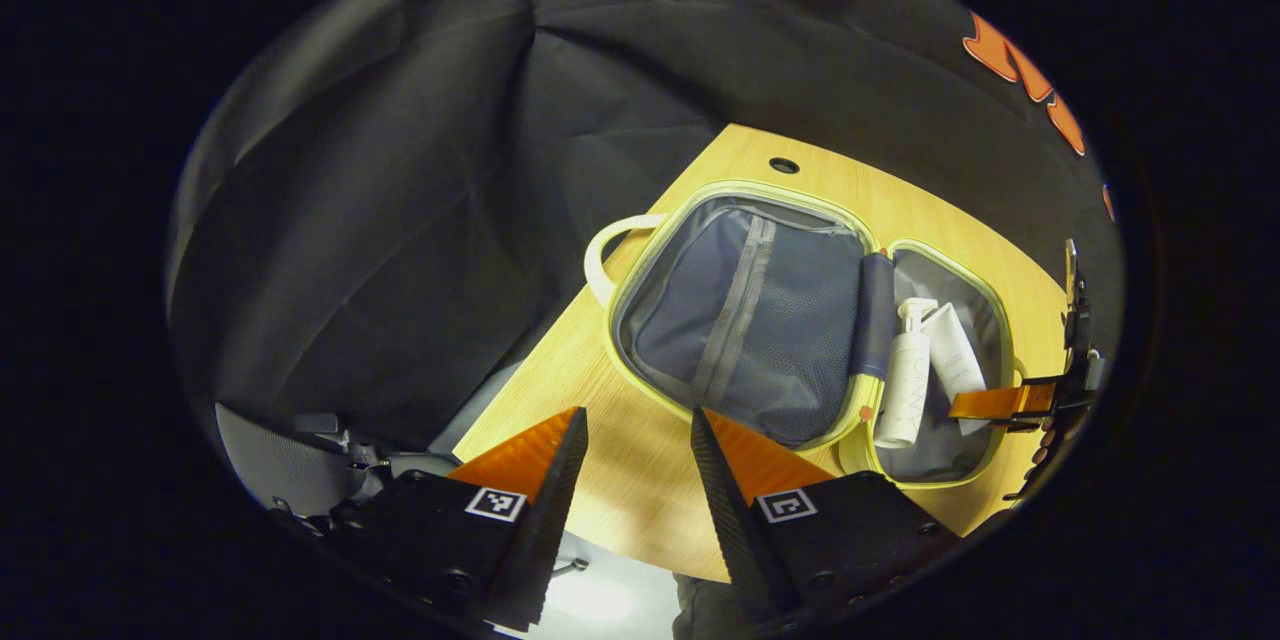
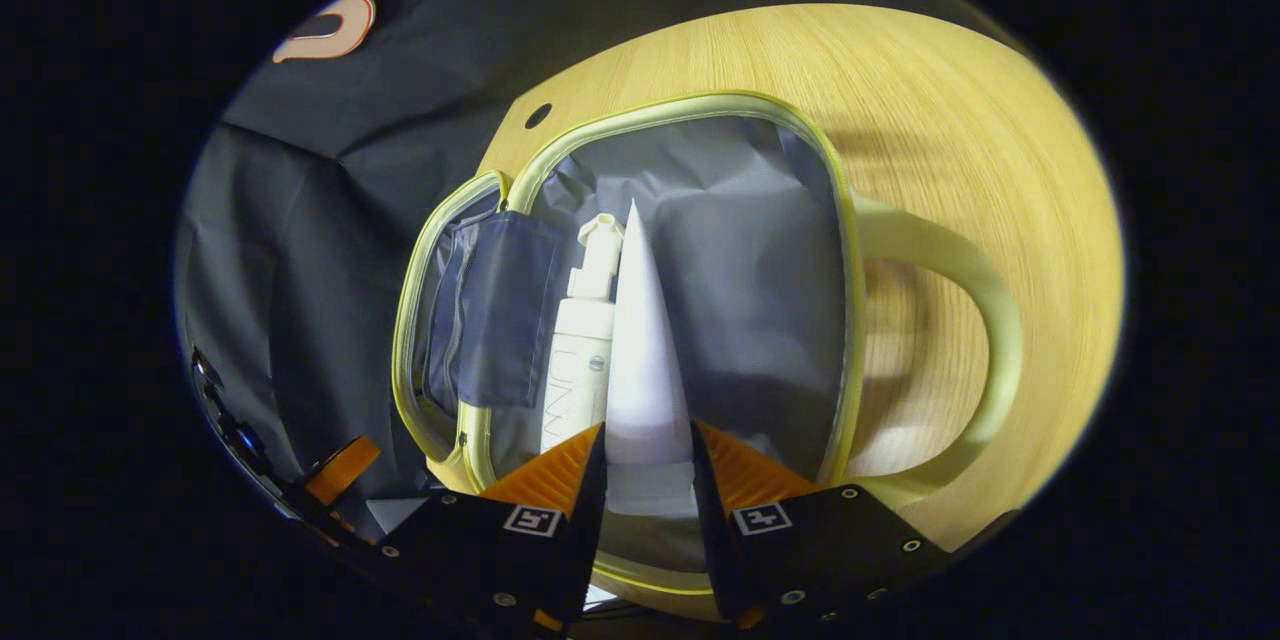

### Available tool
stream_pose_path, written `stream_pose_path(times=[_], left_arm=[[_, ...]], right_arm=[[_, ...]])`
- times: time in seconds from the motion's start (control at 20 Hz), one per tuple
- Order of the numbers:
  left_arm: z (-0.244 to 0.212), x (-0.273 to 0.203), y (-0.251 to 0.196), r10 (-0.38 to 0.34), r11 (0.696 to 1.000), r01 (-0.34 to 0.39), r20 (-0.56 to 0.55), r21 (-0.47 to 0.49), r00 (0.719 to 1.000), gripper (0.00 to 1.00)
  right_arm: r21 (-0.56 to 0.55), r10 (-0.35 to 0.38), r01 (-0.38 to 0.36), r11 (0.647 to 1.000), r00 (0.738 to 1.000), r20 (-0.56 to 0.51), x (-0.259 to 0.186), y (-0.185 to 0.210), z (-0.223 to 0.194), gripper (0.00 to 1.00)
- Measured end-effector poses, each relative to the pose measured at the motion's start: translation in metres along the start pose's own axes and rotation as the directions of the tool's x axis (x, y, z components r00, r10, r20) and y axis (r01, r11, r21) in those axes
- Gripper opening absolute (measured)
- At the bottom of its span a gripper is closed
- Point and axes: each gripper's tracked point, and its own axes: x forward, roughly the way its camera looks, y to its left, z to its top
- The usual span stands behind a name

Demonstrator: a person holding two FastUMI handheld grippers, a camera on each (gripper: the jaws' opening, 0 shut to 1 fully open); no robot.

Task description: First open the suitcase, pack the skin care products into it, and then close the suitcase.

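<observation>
Right gripper (image 2: 645,465) clamps white tube (image 2: 645,370) over open suitcase (image 2: 690,110), pump bottle (image 2: 580,360) at its 9 o'clock; left gripper (image 1: 638,440) wide, empty.

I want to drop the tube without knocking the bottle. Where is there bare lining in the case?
Bare grey lining lies between the white tube and the handle-side rim of the yellow-trimmed suitcase. It is crowded by the hinge, where the white pump bottle lies close beside the tube, held by the right gripper.

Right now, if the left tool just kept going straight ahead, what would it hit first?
Probably the bare wooden table, just short of the open suitcase. The left tool is open and holds nothing; depth is hard to judge.
</observation>
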Motion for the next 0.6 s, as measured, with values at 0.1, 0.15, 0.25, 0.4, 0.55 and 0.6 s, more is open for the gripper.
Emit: stream_pose_path(times=[0.1,0.15,0.25,0.4,0.55,0.6], left_arm=[[0.004,0.002,0.004,0.012,1.000,-0.012,0.009,0.002,1.000,0.69],[0.005,0.006,0.005,0.018,1.000,-0.018,0.005,0.000,1.000,0.69],[0.007,0.010,0.005,0.021,1.000,-0.021,0.005,-0.002,1.000,0.69],[0.015,0.018,0.003,0.019,1.000,-0.019,0.017,0.004,1.000,0.69],[0.025,0.028,0.014,0.056,0.998,-0.056,0.026,-0.010,0.998,0.70],[0.028,0.029,0.016,0.055,0.998,-0.054,0.030,-0.021,0.998,0.70]], right_arm=[[0.004,-0.013,0.013,1.000,1.000,0.009,-0.001,-0.002,-0.001,0.48],[0.020,-0.014,0.013,1.000,1.000,0.023,-0.003,-0.002,0.002,0.48],[0.062,-0.007,0.005,0.998,0.999,0.033,-0.003,0.001,-0.001,0.48],[0.090,-0.038,0.034,0.995,0.998,0.043,-0.004,0.001,-0.005,0.48],[0.117,-0.140,0.133,0.984,0.989,0.048,-0.004,-0.008,-0.017,0.48],[0.135,-0.139,0.131,0.982,0.989,0.048,-0.006,-0.009,-0.020,0.48]])
